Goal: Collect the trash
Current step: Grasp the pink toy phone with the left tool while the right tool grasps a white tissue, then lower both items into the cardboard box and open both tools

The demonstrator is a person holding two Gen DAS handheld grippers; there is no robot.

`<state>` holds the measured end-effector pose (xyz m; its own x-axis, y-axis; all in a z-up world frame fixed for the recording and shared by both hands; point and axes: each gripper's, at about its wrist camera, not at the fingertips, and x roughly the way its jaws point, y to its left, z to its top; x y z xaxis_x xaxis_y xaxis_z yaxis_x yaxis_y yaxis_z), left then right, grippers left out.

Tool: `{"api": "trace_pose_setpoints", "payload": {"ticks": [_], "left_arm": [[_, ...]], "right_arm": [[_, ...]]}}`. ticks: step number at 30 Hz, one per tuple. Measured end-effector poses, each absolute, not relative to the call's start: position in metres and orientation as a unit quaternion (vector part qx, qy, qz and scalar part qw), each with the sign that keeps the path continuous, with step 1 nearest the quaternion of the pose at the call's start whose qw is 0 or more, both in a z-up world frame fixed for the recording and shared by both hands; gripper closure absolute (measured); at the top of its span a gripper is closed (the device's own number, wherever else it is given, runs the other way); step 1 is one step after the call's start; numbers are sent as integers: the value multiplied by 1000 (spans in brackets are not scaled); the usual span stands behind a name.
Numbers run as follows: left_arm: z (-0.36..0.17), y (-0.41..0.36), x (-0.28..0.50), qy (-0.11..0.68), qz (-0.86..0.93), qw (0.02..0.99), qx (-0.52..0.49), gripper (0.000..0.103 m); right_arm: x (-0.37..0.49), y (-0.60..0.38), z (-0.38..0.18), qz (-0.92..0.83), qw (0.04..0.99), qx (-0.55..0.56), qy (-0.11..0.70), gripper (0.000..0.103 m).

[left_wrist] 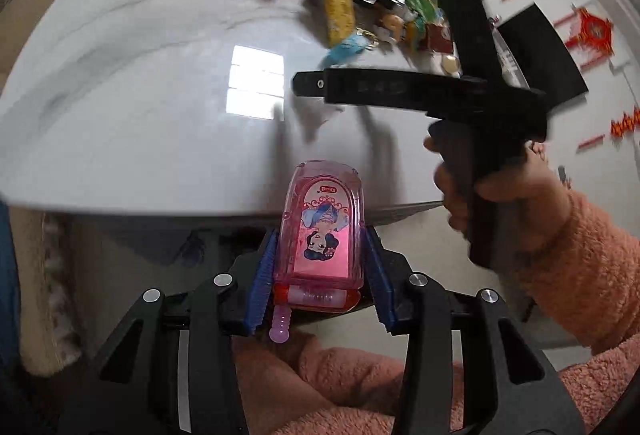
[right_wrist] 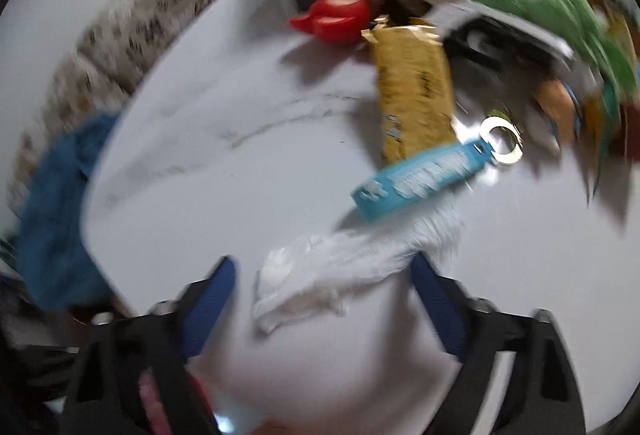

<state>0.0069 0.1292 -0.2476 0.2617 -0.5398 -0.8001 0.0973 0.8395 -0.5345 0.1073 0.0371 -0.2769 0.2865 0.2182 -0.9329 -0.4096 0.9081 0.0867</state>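
Early going. Left hand-held gripper [left_wrist: 320, 267] clamped on a pink toy case [left_wrist: 323, 231] at the desk [left_wrist: 140, 95] edge. Right hand-held gripper [right_wrist: 320, 295] wide, astride a white tissue [right_wrist: 340, 275] (not pinched). Wrappers [right_wrist: 412, 95] remain piled beyond.

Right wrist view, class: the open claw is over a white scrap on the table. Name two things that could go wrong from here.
1. The white crumpled tissue lies flat and thin between the open right claw; the pads may close above it and miss.
2. The blue wrapper and yellow packet lie close behind; a forward slip could knock them.
3. The left claw holds the pink dispenser at the marble table edge; if it slipped, it could fall off.
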Motion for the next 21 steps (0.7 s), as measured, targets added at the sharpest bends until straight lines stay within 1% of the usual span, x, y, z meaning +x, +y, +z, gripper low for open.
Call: {"api": "trace_pose_setpoints", "payload": {"ticks": [1,2,3,4,5,7,11,17,19,21], "left_arm": [[-248,131,4,571,-203,771,-196,62],[-248,136,0,569,-198,772,-202,62],[-249,139,-3,569,-196,771,-207,62],[-249,141,-5,569,-194,771,-209,62],[-251,142,-7,569,-193,771,-209,62],[-252,139,-10,570,-197,771,-204,62],[-254,115,-5,573,-216,769,-185,62],[-255,67,-11,588,-266,750,-145,62],[-261,46,-16,597,-290,737,-129,62],[-272,24,-21,609,-306,723,-112,62]], "right_arm": [[106,40,-276,189,800,-103,560,37],[106,38,-274,190,801,-104,558,55],[107,34,-272,194,798,-92,563,91],[109,25,-273,207,782,-61,585,100],[108,14,-273,212,773,-40,597,100],[99,-4,-270,212,773,-38,597,100],[73,-59,-251,217,775,14,594,100],[5,-144,-227,209,774,85,591,100],[-18,-155,-233,198,766,83,606,100],[-52,-171,-251,184,752,77,628,100]]}}
